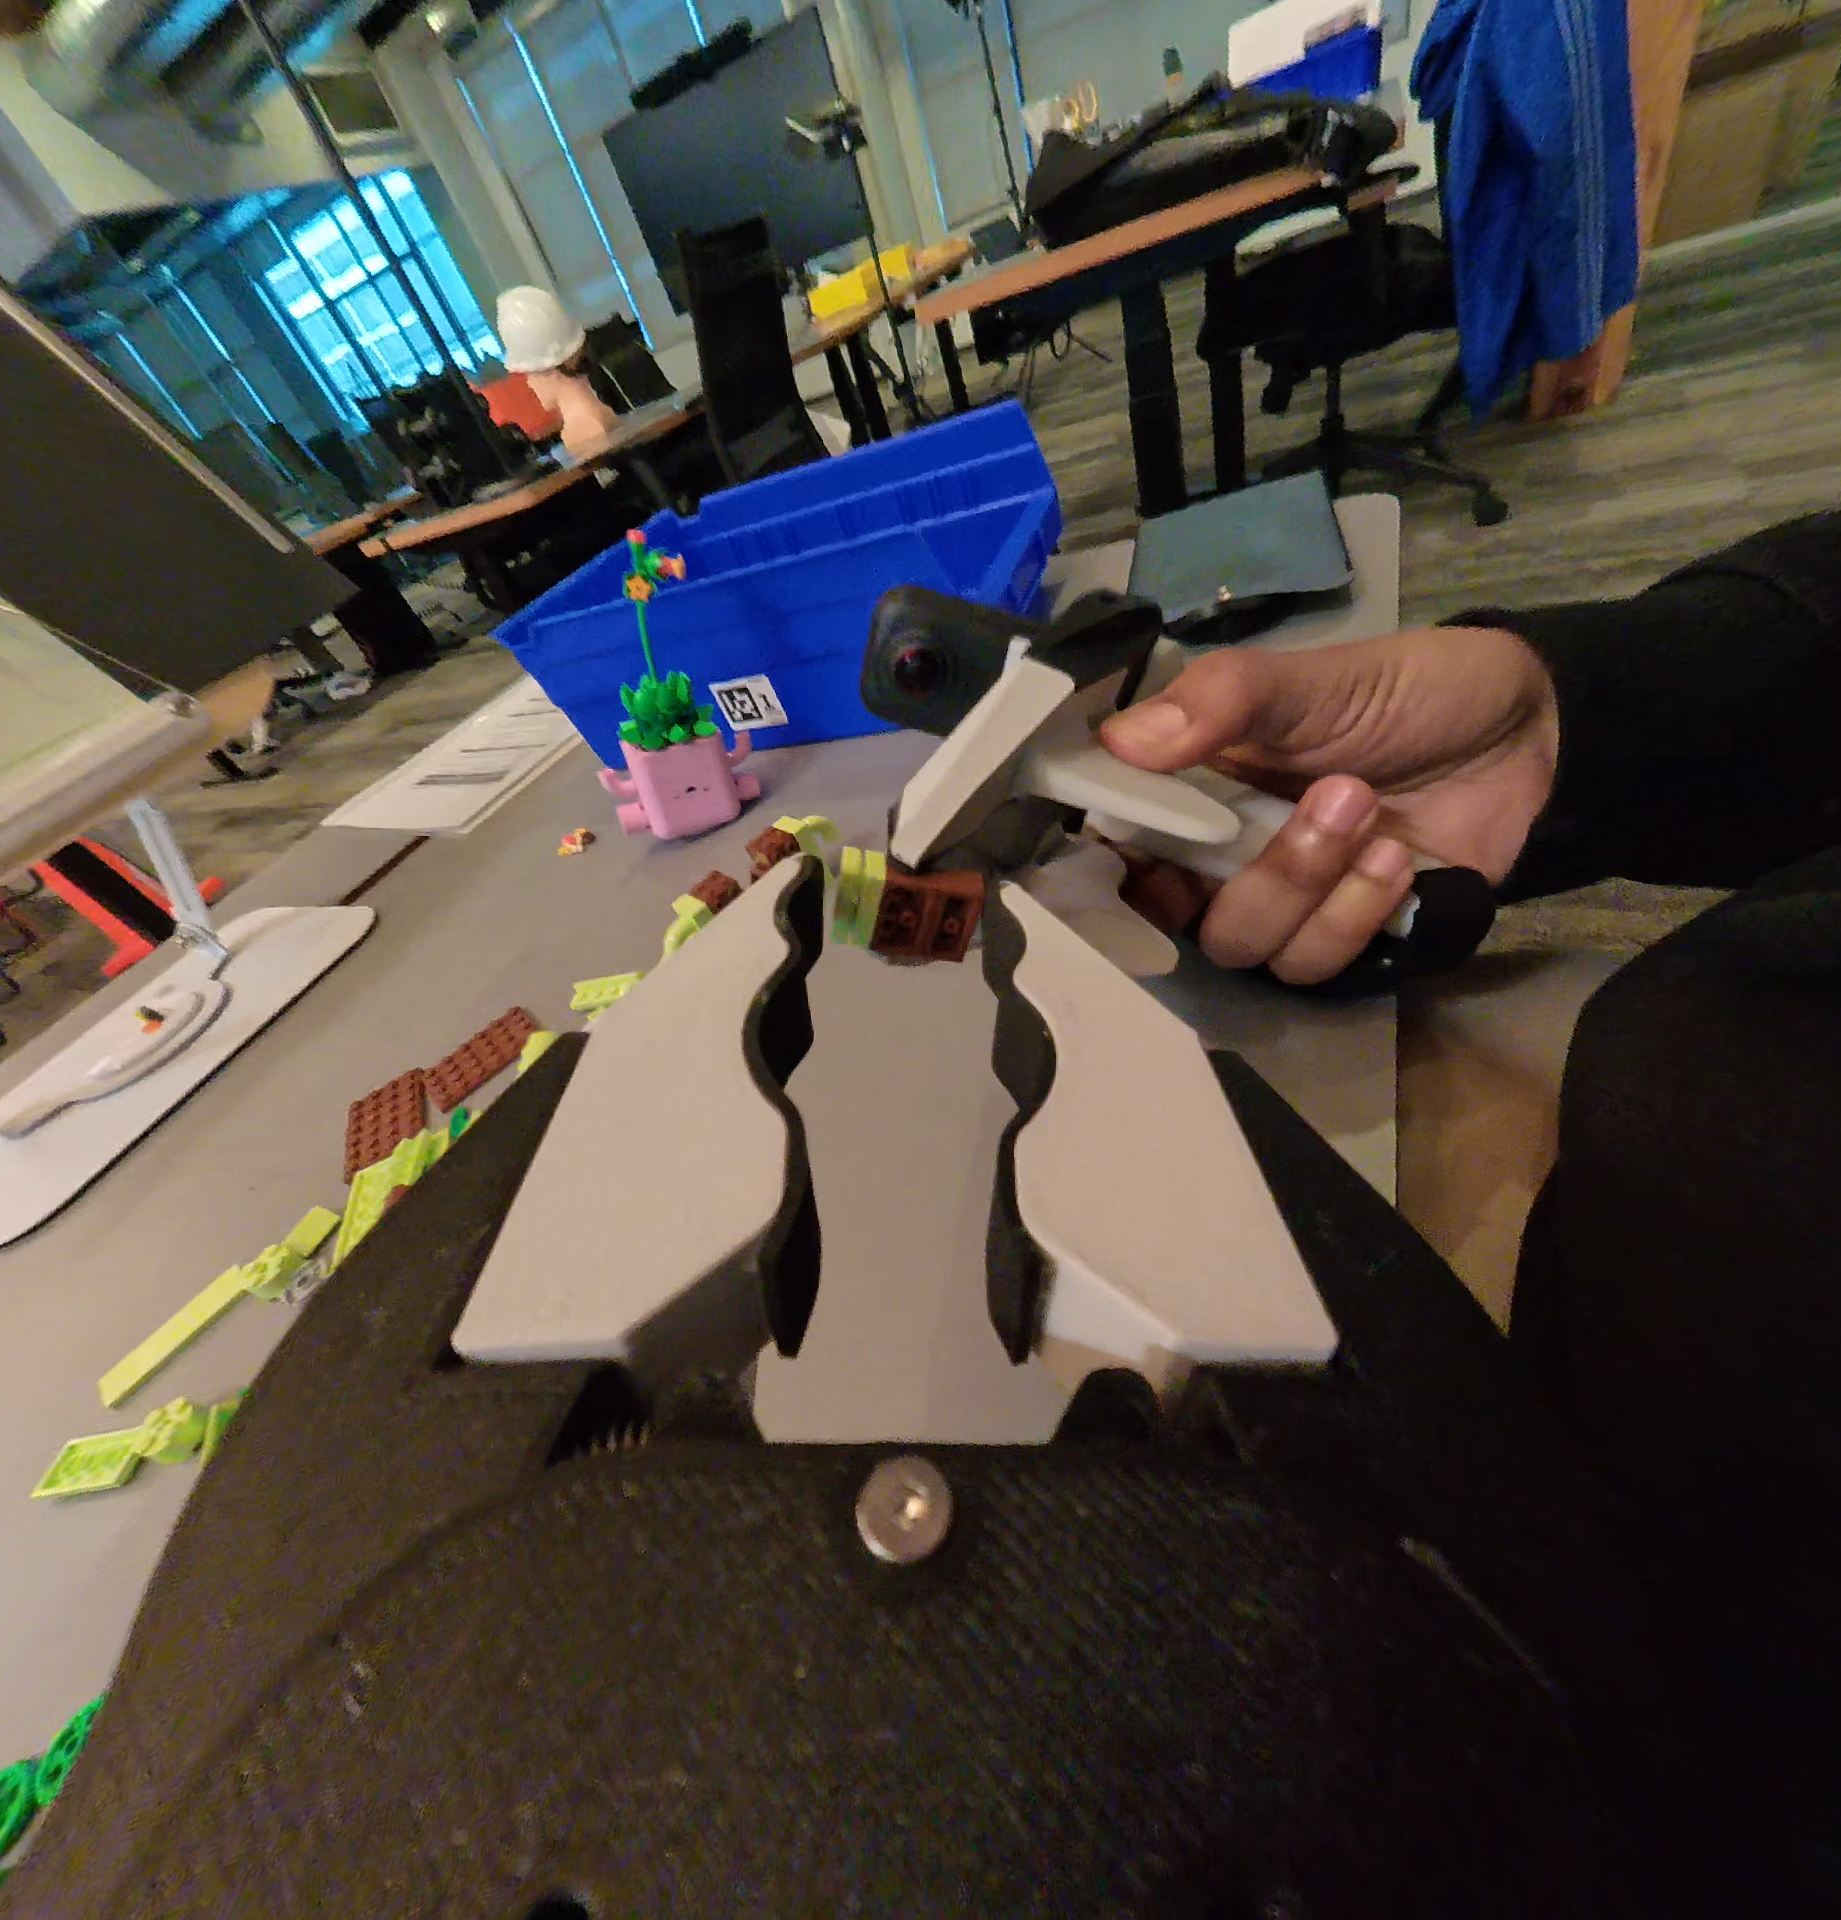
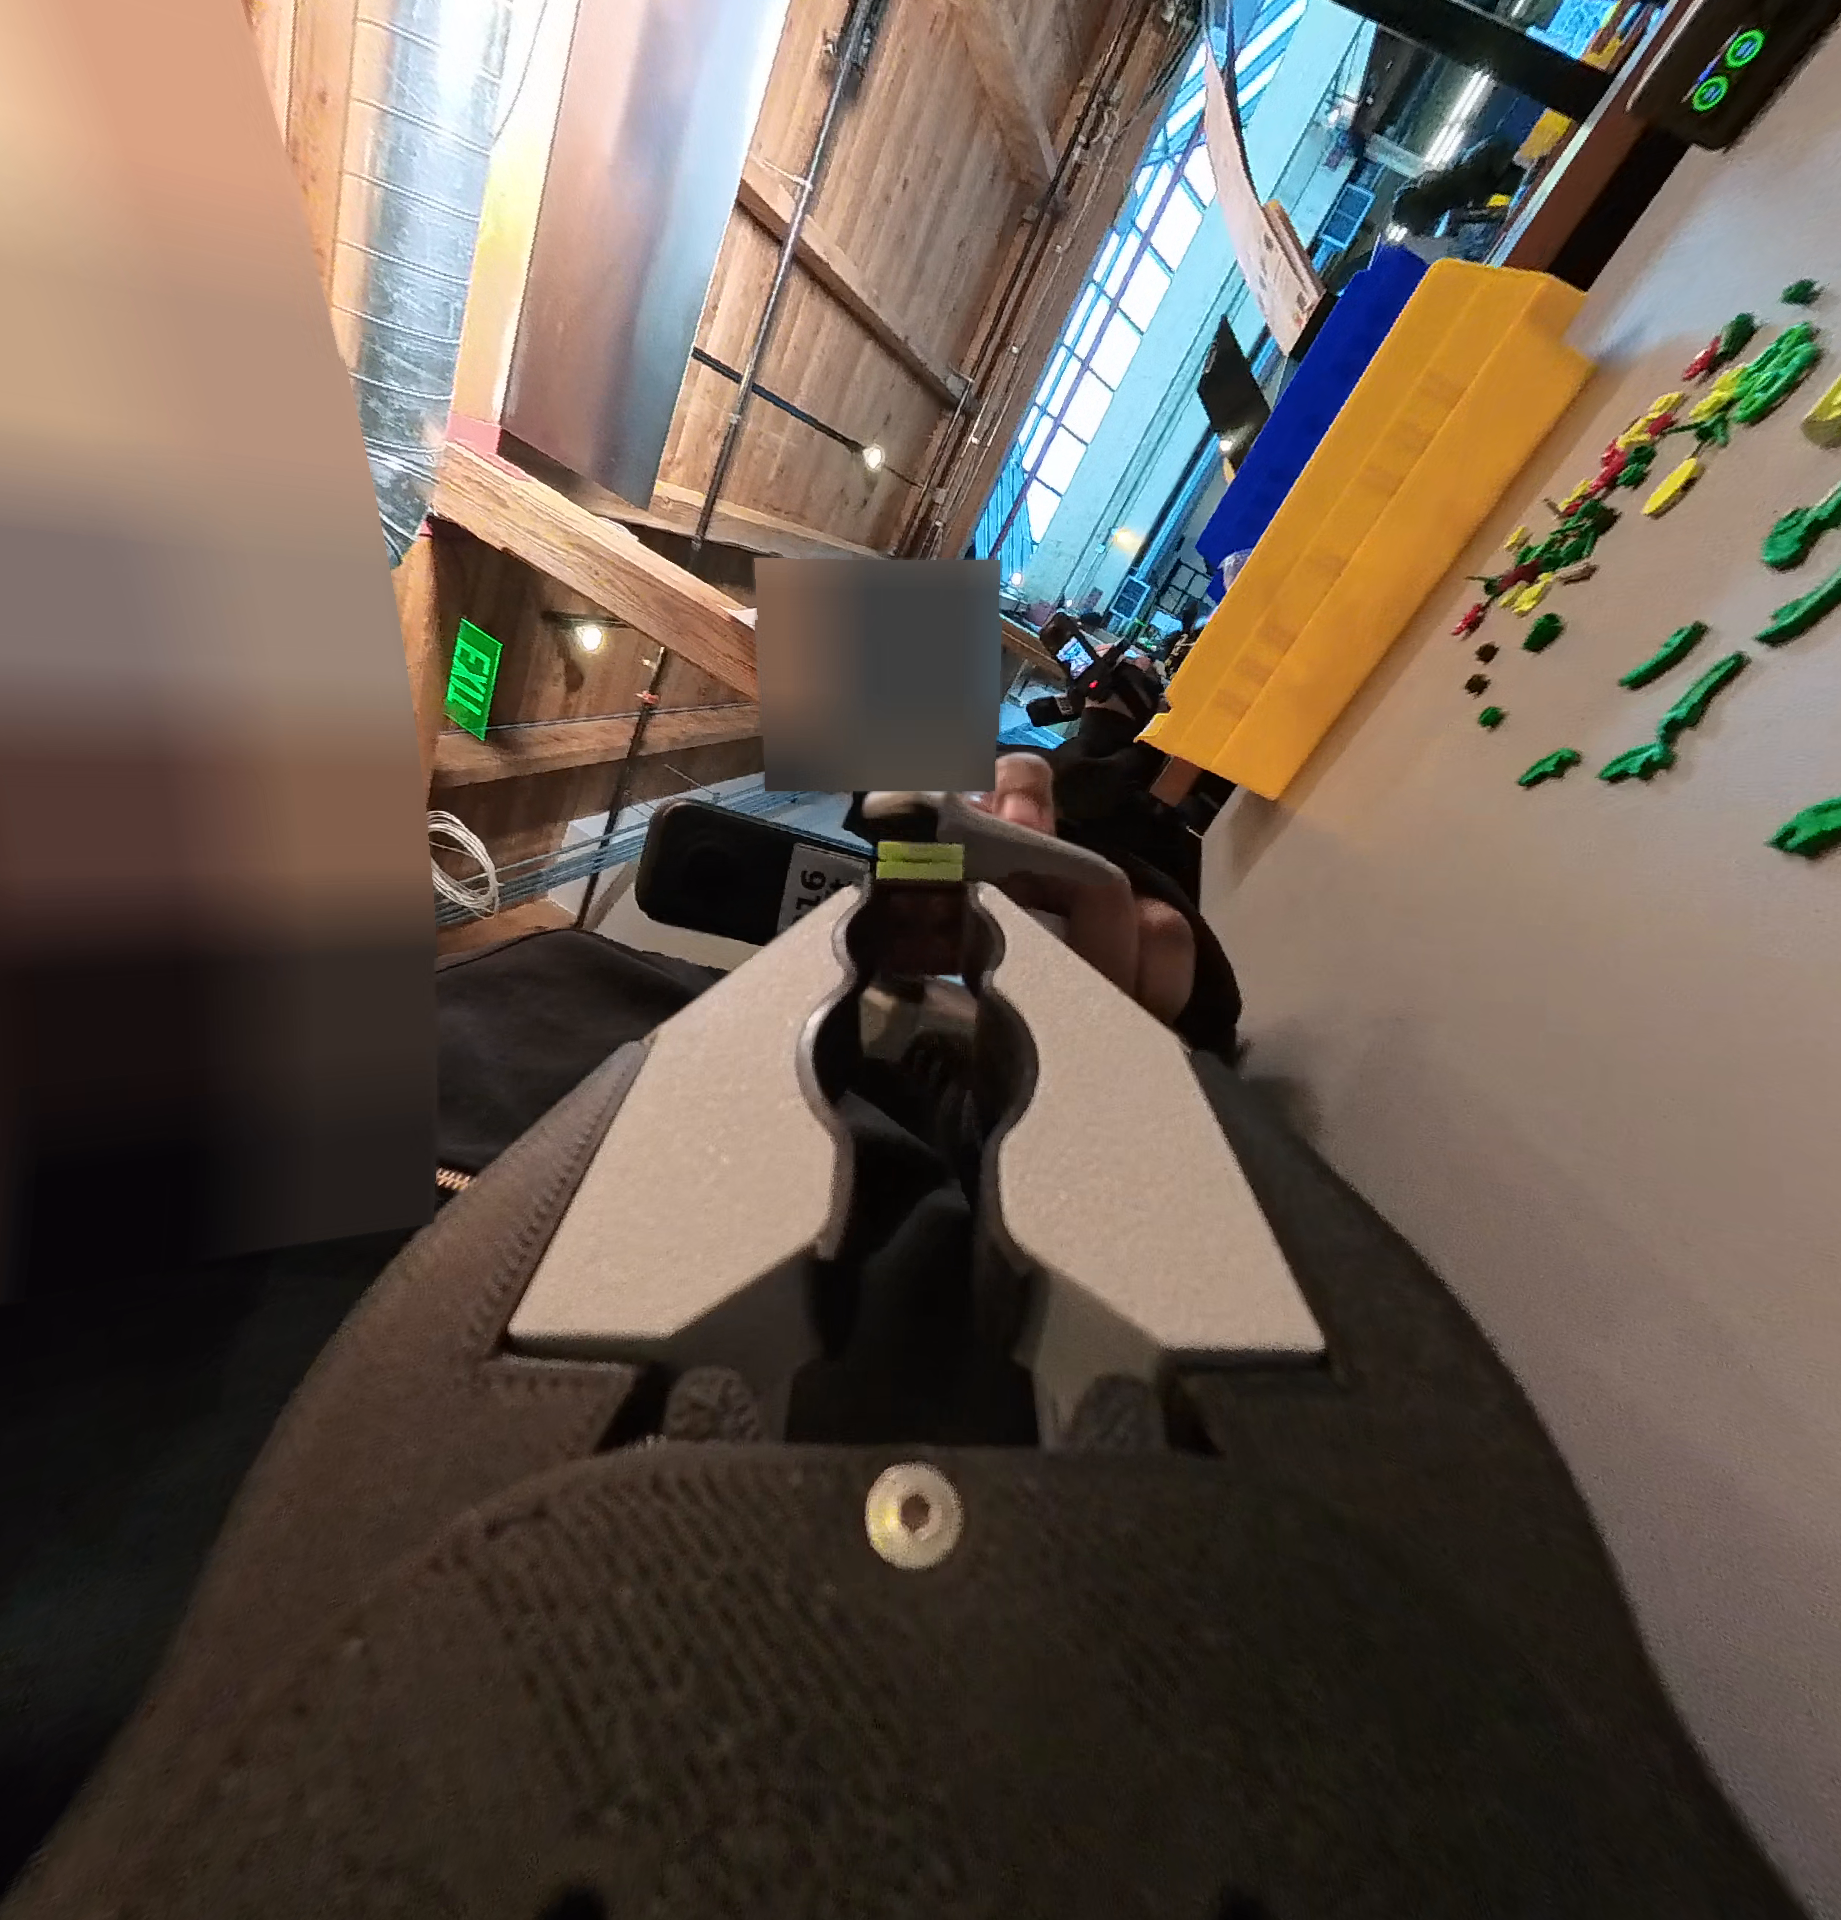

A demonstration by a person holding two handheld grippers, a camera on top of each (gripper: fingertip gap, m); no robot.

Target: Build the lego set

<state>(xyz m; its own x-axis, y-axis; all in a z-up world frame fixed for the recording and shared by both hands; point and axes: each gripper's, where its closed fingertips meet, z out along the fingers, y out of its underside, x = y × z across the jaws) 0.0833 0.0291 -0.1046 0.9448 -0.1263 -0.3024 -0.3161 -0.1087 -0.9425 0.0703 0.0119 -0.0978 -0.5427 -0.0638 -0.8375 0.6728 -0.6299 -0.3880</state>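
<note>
A small brown brick block point(image 1: 926, 914) with a lime green piece point(image 1: 859, 894) on its left end is held above the grey table point(image 1: 583, 914). My right gripper point(image 1: 921, 857), held by a hand, comes in from the right and is shut on it. In the right wrist view the right gripper point(image 2: 921, 899) clamps the brown block point(image 2: 916, 925), with the lime piece point(image 2: 921, 862) sticking out past the tips. My left gripper point(image 1: 905, 899) is open, its fingertips on either side of the block; its left tip is close to the lime piece.
A pink pot with a flower point(image 1: 677, 790) stands in front of a blue bin point(image 1: 822, 592). Loose brown plates point(image 1: 438, 1081) and lime pieces point(image 1: 220, 1309) lie at the left, by a white stand base point(image 1: 116, 1039). A yellow bin point(image 2: 1363, 520) and green curved pieces point(image 2: 1705, 686) show in the right wrist view. Both grippers' tips are close together, under 4 cm apart.
</note>
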